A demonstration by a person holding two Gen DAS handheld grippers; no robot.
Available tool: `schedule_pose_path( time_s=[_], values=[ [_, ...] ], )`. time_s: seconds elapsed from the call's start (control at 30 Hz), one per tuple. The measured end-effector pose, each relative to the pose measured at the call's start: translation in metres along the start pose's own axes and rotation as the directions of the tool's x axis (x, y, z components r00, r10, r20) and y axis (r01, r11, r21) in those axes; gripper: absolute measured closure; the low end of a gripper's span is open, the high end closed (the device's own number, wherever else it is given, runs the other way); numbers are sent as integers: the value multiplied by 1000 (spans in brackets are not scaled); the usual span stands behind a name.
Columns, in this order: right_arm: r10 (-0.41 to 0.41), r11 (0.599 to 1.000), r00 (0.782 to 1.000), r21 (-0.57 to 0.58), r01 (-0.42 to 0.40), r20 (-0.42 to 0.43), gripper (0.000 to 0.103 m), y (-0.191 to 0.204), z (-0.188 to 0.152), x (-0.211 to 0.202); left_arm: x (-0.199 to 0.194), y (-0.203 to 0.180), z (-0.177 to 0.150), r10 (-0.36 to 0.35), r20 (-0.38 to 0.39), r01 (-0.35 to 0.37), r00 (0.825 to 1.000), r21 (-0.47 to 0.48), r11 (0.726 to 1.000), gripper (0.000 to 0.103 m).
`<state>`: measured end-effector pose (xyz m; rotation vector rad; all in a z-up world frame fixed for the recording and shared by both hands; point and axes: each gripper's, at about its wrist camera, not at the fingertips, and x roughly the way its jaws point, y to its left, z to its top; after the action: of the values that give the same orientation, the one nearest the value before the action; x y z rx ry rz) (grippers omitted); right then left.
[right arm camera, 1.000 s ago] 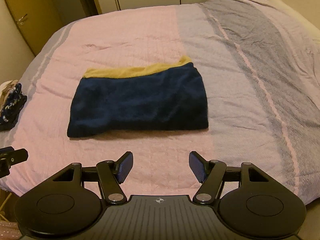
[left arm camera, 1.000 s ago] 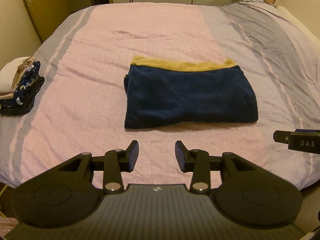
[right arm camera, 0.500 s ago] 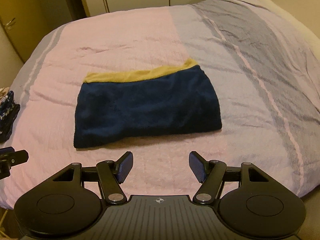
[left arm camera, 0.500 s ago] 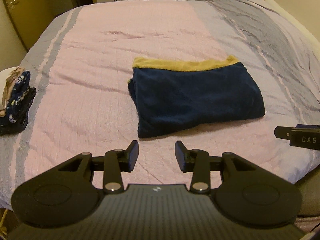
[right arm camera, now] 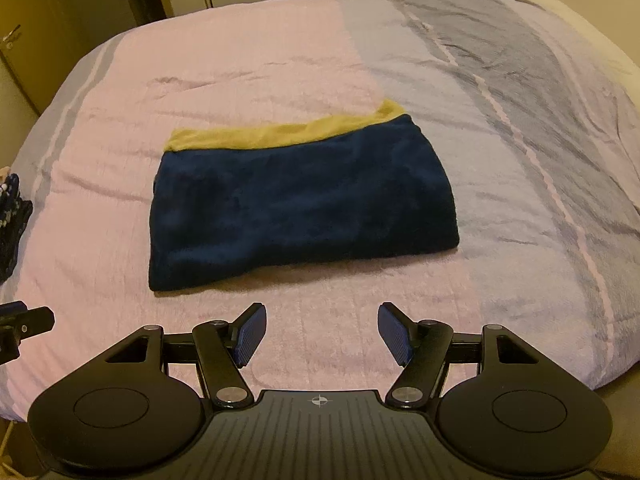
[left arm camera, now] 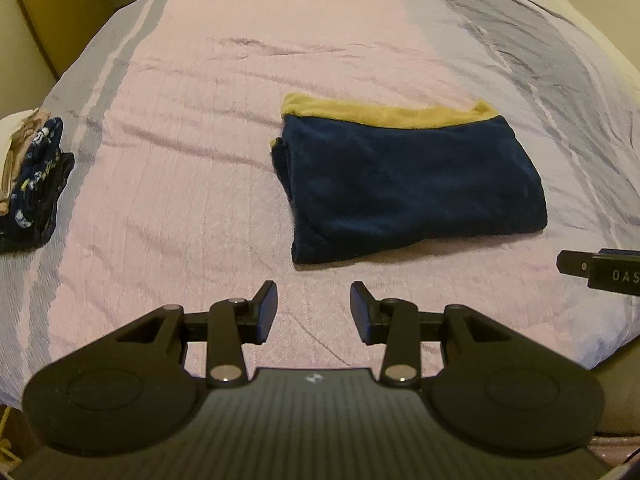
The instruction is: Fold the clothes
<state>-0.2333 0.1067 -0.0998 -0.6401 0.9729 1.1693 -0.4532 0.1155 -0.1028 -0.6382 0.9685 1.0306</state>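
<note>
At the centre of the frame, on the pink-and-grey bed (right arm camera: 280, 60), a folded navy fleece garment (right arm camera: 304, 208) with a mustard-yellow far edge lies flat, both claws, left claw (left arm camera: 313, 312) and right claw (right arm camera: 322, 334), spread wide and empty.

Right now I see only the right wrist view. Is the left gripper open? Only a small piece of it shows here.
Observer: Yes, the left gripper is open and empty, short of the navy garment.
Operator: What is the dark thing at the left edge of the bed?
Observer: A stack of folded clothes: a navy patterned piece with pale pieces beside it.
</note>
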Motion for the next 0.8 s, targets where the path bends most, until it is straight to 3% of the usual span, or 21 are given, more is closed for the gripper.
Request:
schedule_pose_path(
  time_s=[0.2, 0.47, 0.57, 0.7, 0.8],
  values=[
    [11, 1000, 1000, 25, -11, -3, 38, -24, 11, 6, 6, -14, 11, 8, 5, -8, 1000, -33, 999, 67],
    [35, 994, 999, 106, -36, 7, 38, -104, 37, 17, 21, -33, 31, 42, 15, -40, 999, -96, 995, 67],
    [87, 983, 996, 162, -91, 33, 38, -139, 45, 28, 31, -35, 36, 67, 21, -63, 998, -151, 986, 67],
    [181, 937, 983, 295, -185, 42, 38, -185, 49, 51, 44, -36, 38, 93, -3, -91, 996, -213, 973, 67],
    [245, 871, 968, 428, -243, 53, 38, -217, 47, 69, 53, -39, 37, 96, -13, -97, 995, -222, 970, 67]
  ],
)
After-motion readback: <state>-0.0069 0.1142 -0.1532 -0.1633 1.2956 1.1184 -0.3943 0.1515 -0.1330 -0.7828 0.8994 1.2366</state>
